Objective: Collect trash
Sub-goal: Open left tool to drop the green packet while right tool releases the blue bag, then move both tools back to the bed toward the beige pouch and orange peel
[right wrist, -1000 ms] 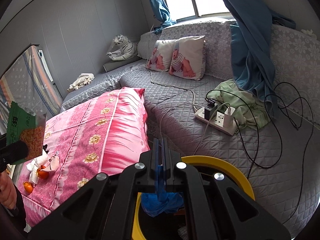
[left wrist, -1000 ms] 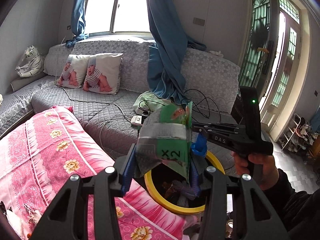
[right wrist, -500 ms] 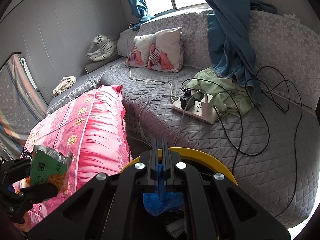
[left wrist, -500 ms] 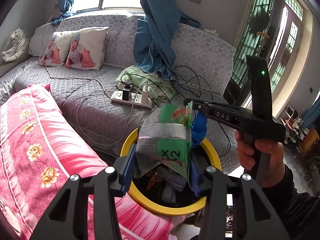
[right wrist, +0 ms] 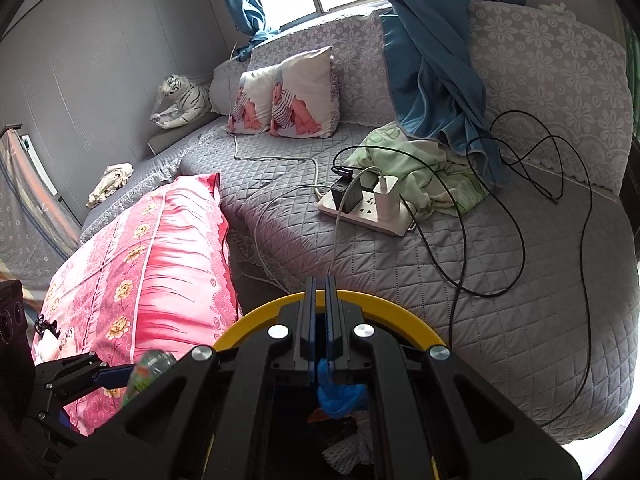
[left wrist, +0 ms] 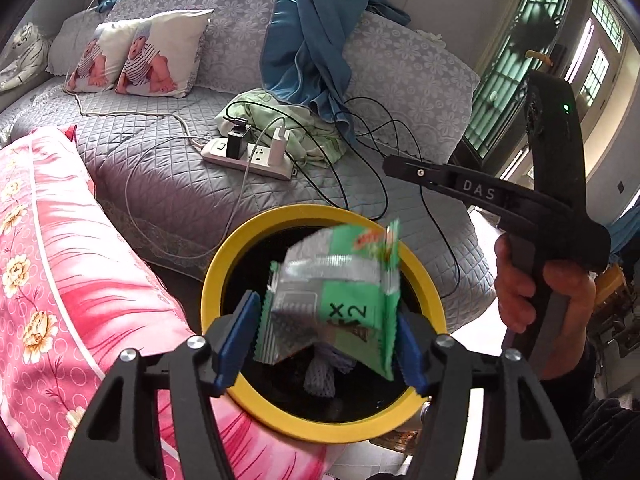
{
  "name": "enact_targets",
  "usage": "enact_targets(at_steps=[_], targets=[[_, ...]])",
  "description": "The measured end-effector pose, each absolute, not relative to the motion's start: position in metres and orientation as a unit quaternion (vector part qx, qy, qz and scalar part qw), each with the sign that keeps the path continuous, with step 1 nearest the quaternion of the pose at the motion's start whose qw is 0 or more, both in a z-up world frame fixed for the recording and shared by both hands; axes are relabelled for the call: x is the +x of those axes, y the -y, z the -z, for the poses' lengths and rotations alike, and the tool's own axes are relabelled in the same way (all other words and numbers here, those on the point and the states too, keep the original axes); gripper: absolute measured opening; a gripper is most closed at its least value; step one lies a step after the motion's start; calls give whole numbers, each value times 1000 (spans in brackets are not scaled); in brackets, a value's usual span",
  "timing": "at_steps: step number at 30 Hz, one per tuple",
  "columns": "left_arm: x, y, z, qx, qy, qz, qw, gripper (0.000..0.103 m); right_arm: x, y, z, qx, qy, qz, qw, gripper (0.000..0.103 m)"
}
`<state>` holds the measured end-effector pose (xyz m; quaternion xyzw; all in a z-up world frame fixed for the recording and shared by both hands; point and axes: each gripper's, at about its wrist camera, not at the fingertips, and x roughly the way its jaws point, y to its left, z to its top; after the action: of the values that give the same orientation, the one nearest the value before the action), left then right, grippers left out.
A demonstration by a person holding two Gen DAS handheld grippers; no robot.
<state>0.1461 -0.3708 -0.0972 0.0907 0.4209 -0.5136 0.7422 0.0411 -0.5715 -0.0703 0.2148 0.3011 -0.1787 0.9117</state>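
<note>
A yellow-rimmed black trash bin [left wrist: 224,280] stands between the pink quilt and the grey sofa. My left gripper [left wrist: 324,328] is over the bin with its jaws spread, and a green and silver snack wrapper [left wrist: 340,292] hangs loose between the blue pads, blurred, above the bin's mouth. My right gripper [right wrist: 319,320] is shut on a blue plastic scrap [right wrist: 338,396] that dangles over the bin rim [right wrist: 392,312]. The right gripper also shows in the left wrist view [left wrist: 400,166], beyond the bin. The wrapper shows blurred in the right wrist view [right wrist: 148,370].
A pink floral quilt [left wrist: 60,280] lies left of the bin. On the grey sofa [left wrist: 168,176] sit a white power strip with chargers [left wrist: 248,156], black cables [right wrist: 516,216], a green cloth [right wrist: 412,160] and baby-print pillows [left wrist: 140,56]. Trash lies inside the bin [left wrist: 320,376].
My left gripper has moved over the bin and opened; the wrapper, gripped before, now sits loose and blurred between the pads. The right gripper stayed shut on the blue scrap.
</note>
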Motion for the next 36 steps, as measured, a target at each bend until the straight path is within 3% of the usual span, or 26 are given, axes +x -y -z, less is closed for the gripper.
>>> enact_targets(at_steps=[15, 32, 34, 35, 36], targets=[[173, 303, 58, 39, -389, 461, 797, 74, 35, 542, 45, 196, -279, 147, 929, 4], [155, 12, 40, 4, -361, 198, 911, 78, 162, 291, 49, 81, -338, -171, 922, 5], [148, -22, 47, -16, -368, 169, 914, 78, 172, 262, 55, 76, -350, -202, 911, 16], [144, -36, 51, -27, -373, 155, 914, 78, 176, 248, 57, 76, -356, -217, 906, 31], [141, -49, 55, -37, -377, 144, 914, 78, 178, 236, 60, 77, -359, -228, 902, 37]])
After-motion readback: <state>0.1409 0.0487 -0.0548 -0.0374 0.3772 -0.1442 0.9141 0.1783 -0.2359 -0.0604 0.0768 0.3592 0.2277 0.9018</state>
